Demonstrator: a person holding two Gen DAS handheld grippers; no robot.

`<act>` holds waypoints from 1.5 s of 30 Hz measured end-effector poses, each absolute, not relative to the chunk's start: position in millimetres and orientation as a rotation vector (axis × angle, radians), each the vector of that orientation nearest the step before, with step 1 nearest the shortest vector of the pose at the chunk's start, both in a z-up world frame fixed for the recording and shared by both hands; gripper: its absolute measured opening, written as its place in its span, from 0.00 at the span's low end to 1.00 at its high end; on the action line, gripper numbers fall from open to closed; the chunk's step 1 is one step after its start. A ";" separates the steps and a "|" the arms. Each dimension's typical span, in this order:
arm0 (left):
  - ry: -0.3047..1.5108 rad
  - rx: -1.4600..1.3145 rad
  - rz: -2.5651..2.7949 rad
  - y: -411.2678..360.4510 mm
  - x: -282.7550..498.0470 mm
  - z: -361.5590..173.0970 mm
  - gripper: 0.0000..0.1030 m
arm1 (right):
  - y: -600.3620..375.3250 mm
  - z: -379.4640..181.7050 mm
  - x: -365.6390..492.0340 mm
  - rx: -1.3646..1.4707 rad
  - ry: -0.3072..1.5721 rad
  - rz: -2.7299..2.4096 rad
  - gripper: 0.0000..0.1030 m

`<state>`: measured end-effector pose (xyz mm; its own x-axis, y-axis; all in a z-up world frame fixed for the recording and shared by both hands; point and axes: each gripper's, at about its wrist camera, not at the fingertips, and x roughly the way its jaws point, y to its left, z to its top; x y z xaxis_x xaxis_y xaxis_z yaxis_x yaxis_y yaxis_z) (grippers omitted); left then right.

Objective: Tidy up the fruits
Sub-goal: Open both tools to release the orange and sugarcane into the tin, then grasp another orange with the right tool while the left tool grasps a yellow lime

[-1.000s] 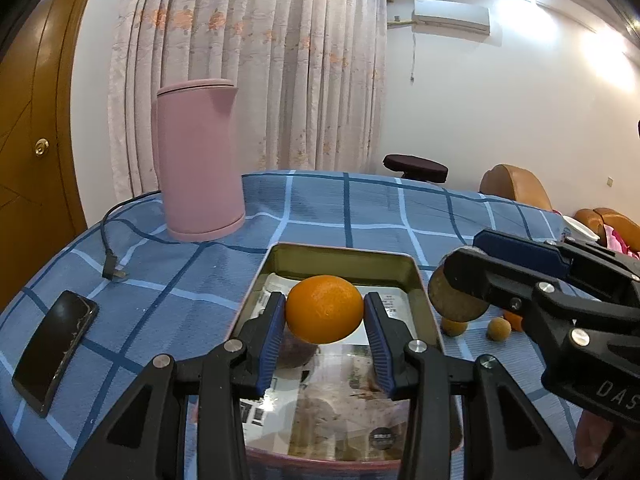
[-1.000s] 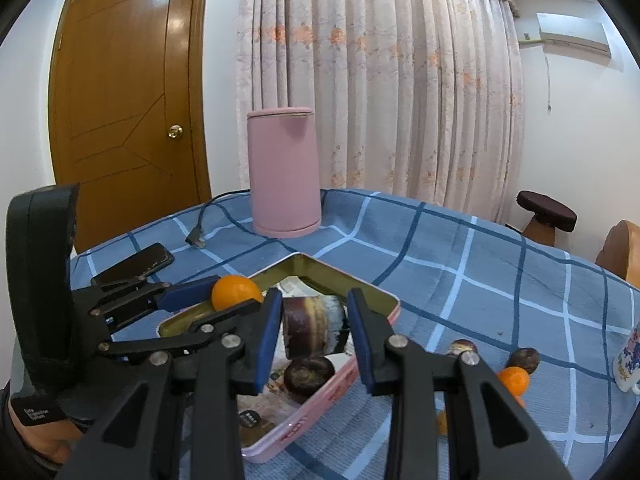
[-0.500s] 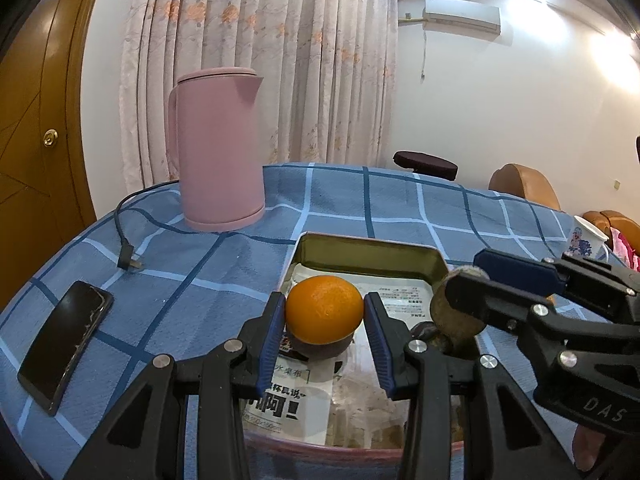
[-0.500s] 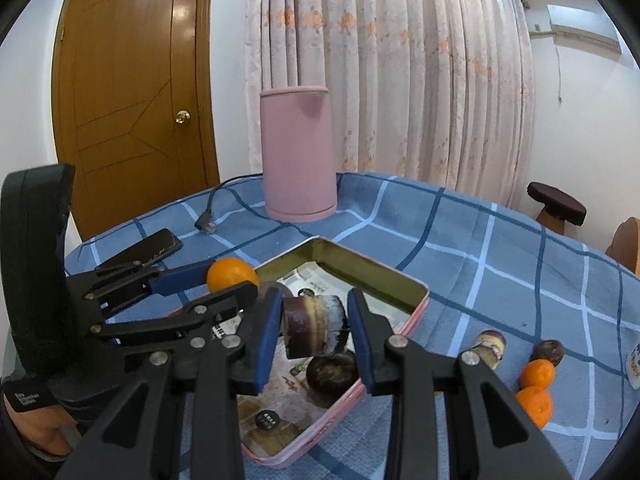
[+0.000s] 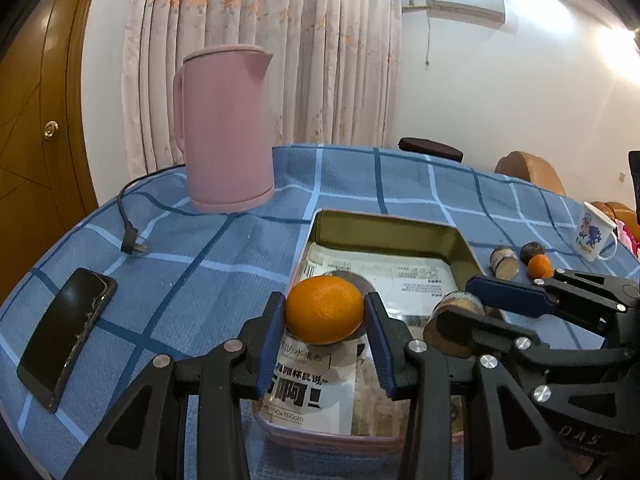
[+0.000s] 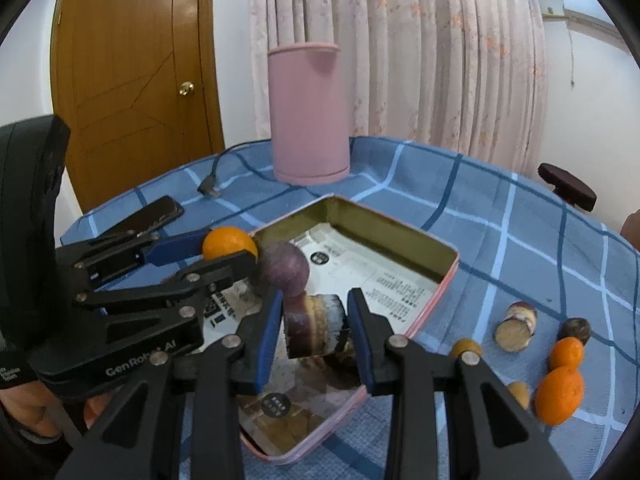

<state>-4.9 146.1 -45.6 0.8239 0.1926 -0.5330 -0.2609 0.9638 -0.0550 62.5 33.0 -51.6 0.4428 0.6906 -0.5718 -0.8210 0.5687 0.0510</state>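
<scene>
Over a metal tin [image 5: 390, 227] lined with newsprint, on a table under a blue checked cloth [image 5: 224, 264], we hold one piece of fruit in each tool. Our left gripper [image 5: 325, 314] has its blue pads pinched on an orange [image 5: 325, 314], carried just above the near left part of the tin; our right gripper [image 6: 314, 322] is pinched on a short, banded purple-and-tan cut piece [image 6: 314, 320], which looks like a section of sugarcane, held on its side across the jaws so the flat pads bear on its cut ends. A round purple fruit [image 6: 284, 268] shows just behind that piece, between the two tools; we cannot tell whether it rests in the tin or on something. The tin appears to be the collecting place, which would explain why both loads hang over it side by side rather than over the cloth. More fruit waits on the cloth to the right of the tin: another cut piece [image 6: 515, 326], a dark round fruit [image 6: 575, 329], two oranges [image 6: 560, 390] and small tan ones. A pink kettle [image 5: 226, 128], its loose plug [image 5: 134, 246] and a phone [image 5: 66, 332] stand well apart from the work. We judge the next step to be lowering and releasing both pieces onto the paper, minding that the round orange may roll.
</scene>
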 end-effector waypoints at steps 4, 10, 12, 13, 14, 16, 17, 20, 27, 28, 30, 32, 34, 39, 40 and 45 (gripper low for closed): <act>0.550 -0.116 0.250 145.4 -6.6 -45.9 0.41 | 36.9 -54.7 58.1 -0.262 0.597 0.980 0.36; 0.537 -0.116 0.243 138.6 -9.3 -41.2 0.55 | 9.4 -42.6 52.1 -0.241 0.523 0.953 0.64; 0.517 -0.119 0.238 133.2 -10.3 -36.0 0.61 | -12.8 -37.2 56.6 -0.217 0.500 0.905 0.68; 0.512 -0.118 0.232 129.2 -9.5 -33.6 0.61 | -21.5 -35.4 59.8 -0.206 0.497 0.891 0.70; 0.509 -0.114 0.223 124.4 -8.4 -31.4 0.62 | -33.0 -34.1 64.1 -0.195 0.495 0.869 0.72; 0.503 -0.101 0.207 113.3 -5.2 -27.9 0.62 | -58.7 -33.5 74.8 -0.181 0.493 0.788 0.74; 0.502 -0.093 0.194 106.6 -2.6 -26.8 0.62 | -71.2 -34.4 81.1 -0.173 0.495 0.742 0.74; 0.510 -0.070 0.160 86.4 6.0 -25.5 0.62 | -106.5 -37.2 103.1 -0.103 0.529 0.641 0.75; 0.540 -0.002 0.075 37.2 24.5 -28.9 0.62 | -139.0 -54.1 139.8 -0.021 0.638 0.533 0.75; 0.544 0.007 0.066 31.8 26.7 -29.9 0.62 | -138.4 -56.4 143.1 -0.012 0.653 0.544 0.75; 0.550 0.021 0.057 23.7 30.9 -30.8 0.62 | -134.4 -58.8 144.8 -0.012 0.675 0.552 0.75; 0.554 0.032 0.053 19.3 34.4 -31.2 0.62 | -131.0 -61.8 147.3 -0.026 0.697 0.559 0.75; 0.559 0.036 0.049 15.8 37.7 -31.1 0.62 | -124.1 -66.8 151.7 -0.042 0.729 0.569 0.75; 0.569 0.038 0.028 9.5 44.7 -30.9 0.62 | -121.9 -81.1 161.3 -0.043 0.821 0.579 0.49; 0.574 0.035 0.024 8.7 46.5 -31.6 0.62 | -124.9 -80.2 160.6 -0.031 0.819 0.588 0.48; 0.601 0.028 -0.004 -1.0 55.3 -37.0 0.62 | -145.3 -71.3 151.2 0.021 0.750 0.546 0.48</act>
